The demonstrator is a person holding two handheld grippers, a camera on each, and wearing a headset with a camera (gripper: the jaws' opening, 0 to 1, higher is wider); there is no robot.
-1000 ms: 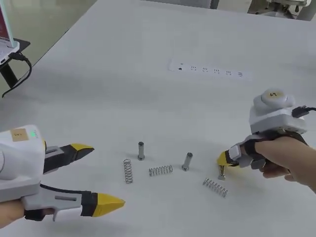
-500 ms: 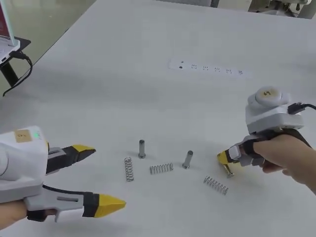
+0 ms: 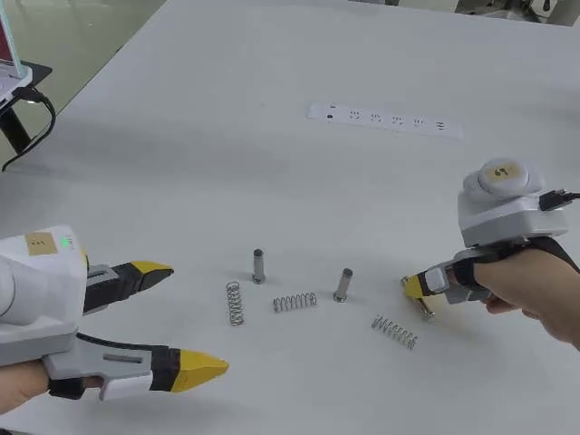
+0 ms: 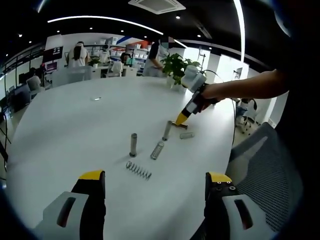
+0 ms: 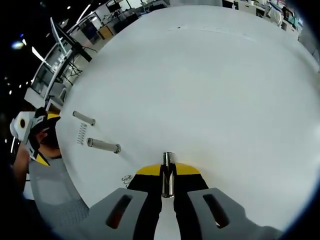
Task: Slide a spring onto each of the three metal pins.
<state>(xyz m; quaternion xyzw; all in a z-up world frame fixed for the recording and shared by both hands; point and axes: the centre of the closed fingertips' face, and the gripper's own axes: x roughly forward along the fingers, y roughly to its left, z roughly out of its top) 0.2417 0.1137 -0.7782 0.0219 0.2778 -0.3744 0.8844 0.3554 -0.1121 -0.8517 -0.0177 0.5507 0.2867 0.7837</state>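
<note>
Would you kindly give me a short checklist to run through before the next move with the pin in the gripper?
1. Right gripper shut on the held pin: ok.
2. Left gripper open, holding nothing: ok.
3. Left spring, middle spring and right spring lying loose on the table: ok.
4. Left pin and middle pin standing upright, with no spring on them: ok.
5. Held pin's lower tip clear of the table: cannot tell.
6. Right spring lined up with the held pin: not ok; it lies apart, at an angle.
</note>
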